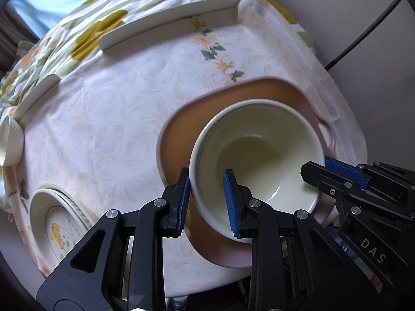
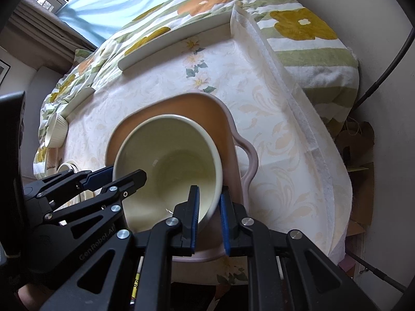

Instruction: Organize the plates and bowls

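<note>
On the tabletop [image 1: 109,134] lies the pink tray [image 2: 241,155], and the cream bowl [image 1: 259,150] sits inside it. We pinch the bowl's rim with left tongs [image 1: 207,202] and right tongs [image 2: 209,220], probably sharing its weight.

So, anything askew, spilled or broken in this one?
Nothing spilled or broken. The cream bowl is tilted over the pink tray, but only because the left tool and right tool each straddle its rim. The ramekin at the table's edge lies on its side.
</note>
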### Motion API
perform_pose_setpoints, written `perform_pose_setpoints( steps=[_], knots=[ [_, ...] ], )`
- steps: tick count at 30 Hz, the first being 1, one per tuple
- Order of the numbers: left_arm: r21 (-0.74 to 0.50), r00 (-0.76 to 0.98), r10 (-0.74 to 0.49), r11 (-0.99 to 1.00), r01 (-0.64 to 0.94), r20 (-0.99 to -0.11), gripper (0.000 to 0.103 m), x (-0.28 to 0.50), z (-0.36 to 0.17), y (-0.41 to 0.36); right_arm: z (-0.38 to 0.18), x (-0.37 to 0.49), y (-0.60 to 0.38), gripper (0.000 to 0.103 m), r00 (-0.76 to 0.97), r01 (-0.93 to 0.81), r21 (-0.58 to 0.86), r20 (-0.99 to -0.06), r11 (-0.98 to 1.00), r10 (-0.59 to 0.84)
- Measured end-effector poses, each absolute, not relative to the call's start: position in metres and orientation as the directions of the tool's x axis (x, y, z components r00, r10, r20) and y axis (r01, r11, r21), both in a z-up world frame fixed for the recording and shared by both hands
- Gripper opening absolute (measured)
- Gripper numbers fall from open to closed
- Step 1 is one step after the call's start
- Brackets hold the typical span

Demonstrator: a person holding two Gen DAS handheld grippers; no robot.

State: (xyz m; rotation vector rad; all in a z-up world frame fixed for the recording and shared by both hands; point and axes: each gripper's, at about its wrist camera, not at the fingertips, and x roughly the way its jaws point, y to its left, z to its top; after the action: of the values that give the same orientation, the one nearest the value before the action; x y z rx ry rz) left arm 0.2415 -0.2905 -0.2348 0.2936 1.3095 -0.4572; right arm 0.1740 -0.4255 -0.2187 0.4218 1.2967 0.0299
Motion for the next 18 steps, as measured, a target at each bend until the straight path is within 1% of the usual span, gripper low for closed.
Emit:
perform_pose_setpoints(
  steps=[5,10,14,18],
  knots=[
    [-0.045,0.199,-0.157,0.879,0.474,-0.967,0.023,0.238,-0.227,-0.289,-0.211,0.171,-0.431,0.014,0.303,0.206,0.326,-0.918,0.923,0.256],
    [-0.055,0.233,-0.180,0.886,0.460,-0.956,0.023,0.230,-0.205,-0.282,-0.189,0.164,-0.433,0.014,0.347,0.175,0.316,-0.906,0.932,0.242],
    [-0.053,0.297,-0.198,0.900,0.433,-0.934,0.023,0.220,-0.179,-0.268,-0.169,0.152,-0.431,0.014,0.379,0.115,0.291,-0.896,0.950,0.229],
    [-0.055,0.410,-0.214,0.929,0.366,-0.886,0.023,0.199,-0.148,-0.238,-0.153,0.138,-0.419,0.014,0.412,0.024,0.273,-0.879,0.962,0.239]
  ],
)
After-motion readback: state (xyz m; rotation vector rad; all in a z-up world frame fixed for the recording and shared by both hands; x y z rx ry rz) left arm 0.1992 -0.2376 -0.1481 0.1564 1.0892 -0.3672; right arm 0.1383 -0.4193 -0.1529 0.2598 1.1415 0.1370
